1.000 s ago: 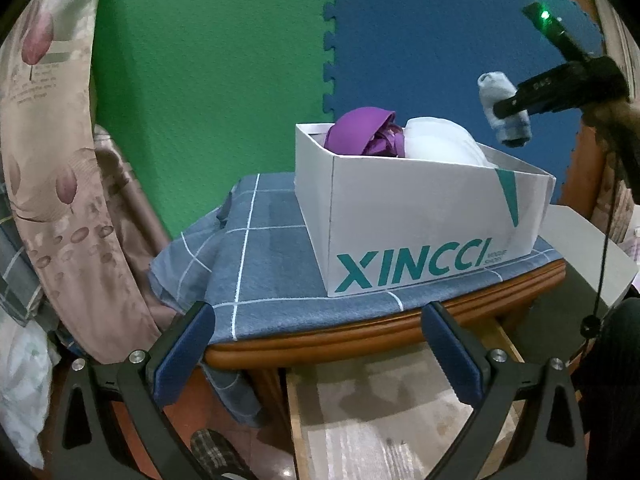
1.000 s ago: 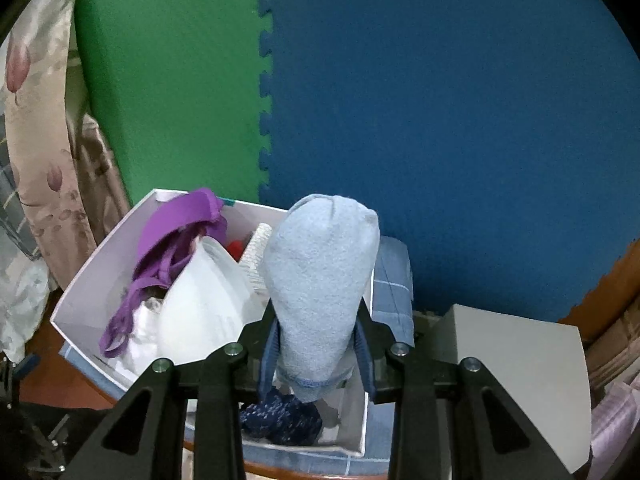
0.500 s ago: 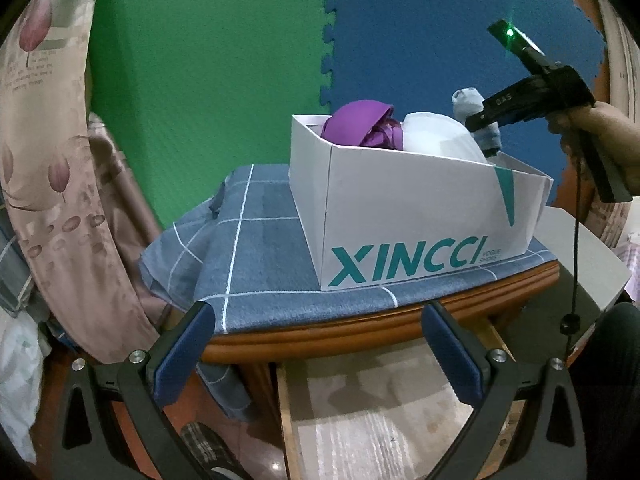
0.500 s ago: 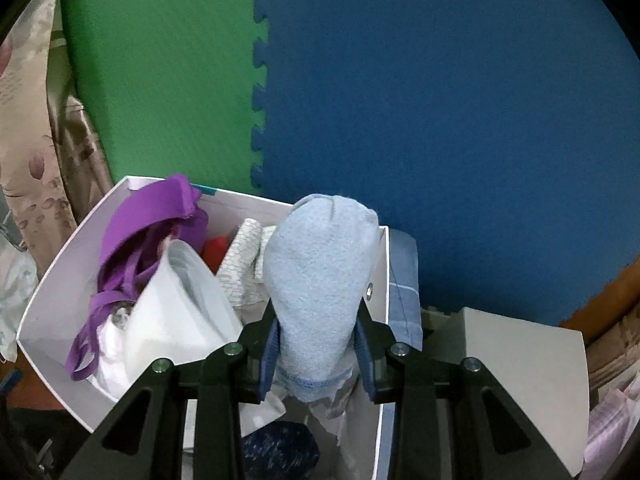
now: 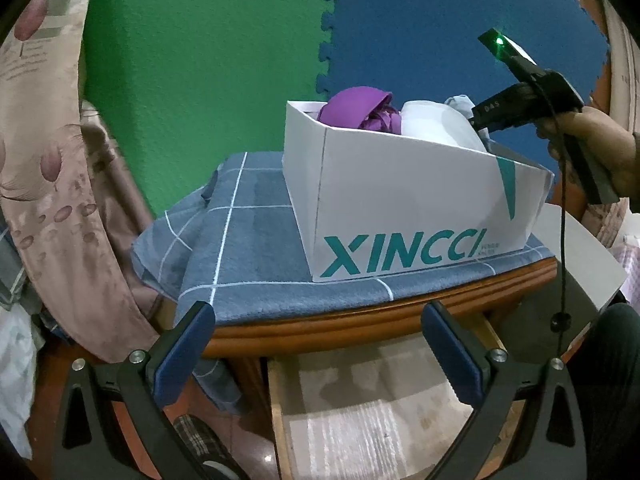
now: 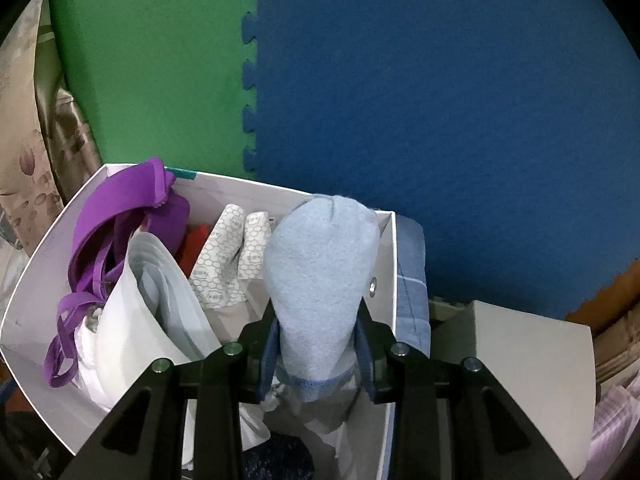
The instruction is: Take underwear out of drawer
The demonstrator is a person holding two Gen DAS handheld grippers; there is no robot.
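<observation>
The right gripper (image 6: 318,354) is clamped on a rolled piece of light blue underwear (image 6: 320,280), its two blue pads pressing the roll from either side near the hemmed lower end, jaws parted only as far as the cloth between them. The rounded top of the roll stands ahead of the fingertips and over the far right corner of the white box (image 6: 36,312), which lies directly below and ahead of this gripper. Left of the held roll, inside the box, lie a white folded item with a hexagon print (image 6: 230,260), a red item (image 6: 194,246) partly hidden, a purple bra (image 6: 128,216) against the far left wall, and a pale white garment (image 6: 132,320) nearest the left finger. A dark blue speckled item (image 6: 276,460) shows below the gripper at the near edge of the view. In the left wrist view the right gripper (image 5: 478,120) is seen at upper right, gripped by the person's right hand (image 5: 592,148), its tip dipping into the far right end of the box (image 5: 400,200), which carries teal lettering. The left gripper (image 5: 318,344) stands wide open with nothing between its jaws, well short of the box. Between and just beyond its fingers lie the wooden edge of a cabinet top (image 5: 360,324) covered by a blue checked cloth (image 5: 248,240), and below that an open drawer (image 5: 380,412) showing only a pale liner; no underwear can be made out in the part visible.
</observation>
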